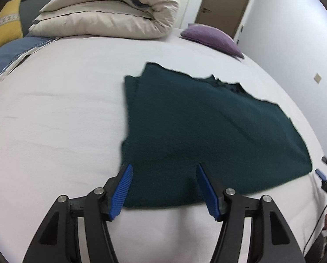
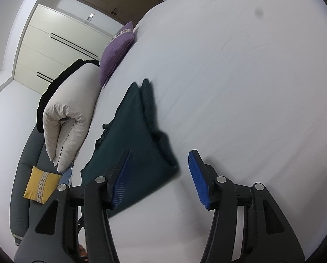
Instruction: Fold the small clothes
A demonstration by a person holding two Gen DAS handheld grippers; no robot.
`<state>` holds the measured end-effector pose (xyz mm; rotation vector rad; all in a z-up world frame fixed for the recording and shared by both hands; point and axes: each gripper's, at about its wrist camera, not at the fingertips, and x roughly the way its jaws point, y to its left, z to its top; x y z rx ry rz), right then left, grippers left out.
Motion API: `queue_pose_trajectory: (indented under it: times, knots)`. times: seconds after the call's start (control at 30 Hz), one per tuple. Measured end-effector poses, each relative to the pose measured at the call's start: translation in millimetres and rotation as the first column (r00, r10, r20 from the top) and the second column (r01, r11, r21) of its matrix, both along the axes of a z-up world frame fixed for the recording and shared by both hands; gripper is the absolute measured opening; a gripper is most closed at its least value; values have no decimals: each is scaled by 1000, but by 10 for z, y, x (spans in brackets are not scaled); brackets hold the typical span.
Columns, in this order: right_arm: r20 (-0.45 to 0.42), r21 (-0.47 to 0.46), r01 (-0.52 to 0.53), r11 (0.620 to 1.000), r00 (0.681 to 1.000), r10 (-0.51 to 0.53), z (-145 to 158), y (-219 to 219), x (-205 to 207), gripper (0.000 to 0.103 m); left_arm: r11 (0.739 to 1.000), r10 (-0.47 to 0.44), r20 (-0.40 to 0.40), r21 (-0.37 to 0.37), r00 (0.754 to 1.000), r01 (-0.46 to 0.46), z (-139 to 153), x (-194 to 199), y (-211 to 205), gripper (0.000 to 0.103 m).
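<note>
Free room and obstacles, placed relative to the dark green garment. Bare white bed sheet spreads wide to the garment's left in the left wrist view, and past its far side in the right wrist view, open to approach. Behind it, a rolled beige duvet blocks the bed's head; a purple cushion sits well apart at the back right. A yellow cushion lies off the bed, beyond the duvet.
</note>
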<state>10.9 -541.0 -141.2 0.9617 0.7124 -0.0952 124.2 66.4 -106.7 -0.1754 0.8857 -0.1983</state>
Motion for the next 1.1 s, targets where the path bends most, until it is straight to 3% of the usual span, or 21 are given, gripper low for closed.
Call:
queue_pose_trajectory:
  times: [0.1,0.27,0.37,0.5,0.57,0.67,0.73,0.8,0.87,0.97,1.07,1.1]
  knots:
    - [4,-1,-5,1000,1000,5,20,-33,80,57,1000,25,36,-6,999,-25,198,-25,34,69]
    - [-13,-10,-68,998,998,68,29,94,423,64,998,-39,62,-50,997,42,364,116,-301,74]
    - [-21,-21,-105,994,994,105,29,185,663,64,994,-83,69,-65,994,88,346,260,-598,74]
    - [-114,-9,-99,995,989,97,-45,179,900,64,989,-123,42,-83,992,126,236,409,-904,74]
    - [-82,-29,-96,995,992,93,26,213,853,64,987,-133,31,-92,991,135,171,407,-972,74]
    - [-47,-131,-95,987,995,90,161,333,678,64,987,-135,3,-86,991,135,39,370,-994,74]
    - [-63,-168,-121,978,992,112,142,420,623,61,988,-128,-17,-87,992,126,-54,313,-965,74]
    - [-116,-215,-163,963,983,140,69,538,617,45,989,-111,-21,-98,994,108,-104,261,-892,74]
    - [-162,-287,-195,938,975,153,-2,673,606,37,990,-101,-22,-105,995,98,-118,221,-827,74]
    - [-169,-340,-194,920,975,144,1,745,572,31,992,-96,-12,-80,995,95,-112,167,-771,74]
    - [-201,-384,-195,902,972,125,0,747,554,9,992,-95,-19,-82,995,93,-149,134,-719,74]
    - [-202,-383,-198,902,971,128,-7,732,539,6,992,-96,-19,-82,995,94,-161,144,-711,74]
